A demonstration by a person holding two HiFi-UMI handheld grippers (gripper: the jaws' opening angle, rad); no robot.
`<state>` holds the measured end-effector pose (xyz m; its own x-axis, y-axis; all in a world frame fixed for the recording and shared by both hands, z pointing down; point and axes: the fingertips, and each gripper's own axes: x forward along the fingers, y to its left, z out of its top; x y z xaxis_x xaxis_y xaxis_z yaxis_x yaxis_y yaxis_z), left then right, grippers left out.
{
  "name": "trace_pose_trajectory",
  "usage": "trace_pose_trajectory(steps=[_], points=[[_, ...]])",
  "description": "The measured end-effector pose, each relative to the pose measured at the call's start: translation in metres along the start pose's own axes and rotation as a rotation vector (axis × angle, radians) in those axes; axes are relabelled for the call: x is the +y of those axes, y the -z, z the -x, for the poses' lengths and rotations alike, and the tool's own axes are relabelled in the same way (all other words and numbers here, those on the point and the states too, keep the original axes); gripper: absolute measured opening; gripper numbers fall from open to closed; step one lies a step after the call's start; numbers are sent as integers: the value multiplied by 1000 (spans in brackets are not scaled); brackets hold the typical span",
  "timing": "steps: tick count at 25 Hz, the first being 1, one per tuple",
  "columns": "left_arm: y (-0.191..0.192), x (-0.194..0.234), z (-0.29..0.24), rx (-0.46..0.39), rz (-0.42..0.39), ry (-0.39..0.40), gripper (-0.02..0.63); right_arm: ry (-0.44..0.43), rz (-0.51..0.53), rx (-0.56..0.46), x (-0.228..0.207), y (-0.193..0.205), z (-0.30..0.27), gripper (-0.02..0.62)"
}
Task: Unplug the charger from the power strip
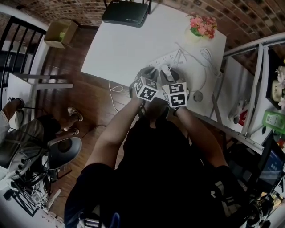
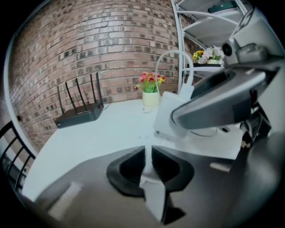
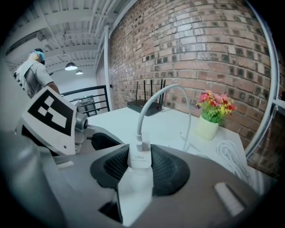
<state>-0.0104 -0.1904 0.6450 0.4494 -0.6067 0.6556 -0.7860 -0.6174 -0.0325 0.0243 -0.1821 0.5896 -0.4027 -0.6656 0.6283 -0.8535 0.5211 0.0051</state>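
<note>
The white charger (image 3: pixel 139 156), marked 100w, stands between the pads of my right gripper (image 3: pixel 139 160), which is shut on it. Its white cable (image 3: pixel 162 91) loops up and off to the right. Under the charger a white body runs on toward the camera, the power strip (image 3: pixel 133 191); whether the plug still sits in it is hidden. My left gripper (image 2: pixel 148 162) is shut on a thin white edge of the power strip (image 2: pixel 150 182). In the head view both grippers, left (image 1: pixel 150 71) and right (image 1: pixel 167 72), meet over the power strip (image 1: pixel 173 57) near the table's front edge.
On the white table (image 1: pixel 129 49) are a black router (image 1: pixel 125 12) at the back, a pot of flowers (image 1: pixel 201 26) and a coil of white cable (image 1: pixel 207 58). A metal shelf (image 1: pixel 254 89) stands at the right. A cardboard box (image 1: pixel 61 33) and a seated person (image 1: pixel 26 129) are at the left.
</note>
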Motion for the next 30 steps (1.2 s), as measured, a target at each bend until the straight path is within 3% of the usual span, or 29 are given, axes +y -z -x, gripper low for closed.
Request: trace_pose_trajectory(steps=[6, 10, 20, 30], points=[[1, 6, 4, 8, 92, -4, 54, -48, -141, -23, -11, -3, 14, 141], [-9, 5, 26, -45, 134, -12, 57, -94, -262, -61, -21, -5, 30, 143], [-16, -4, 99, -145, 334, 21, 52, -159, -536, -116, -53, 7, 66, 143], [-12, -5, 141, -169, 365, 17, 46, -143, -803, -147, -91, 47, 83, 143]])
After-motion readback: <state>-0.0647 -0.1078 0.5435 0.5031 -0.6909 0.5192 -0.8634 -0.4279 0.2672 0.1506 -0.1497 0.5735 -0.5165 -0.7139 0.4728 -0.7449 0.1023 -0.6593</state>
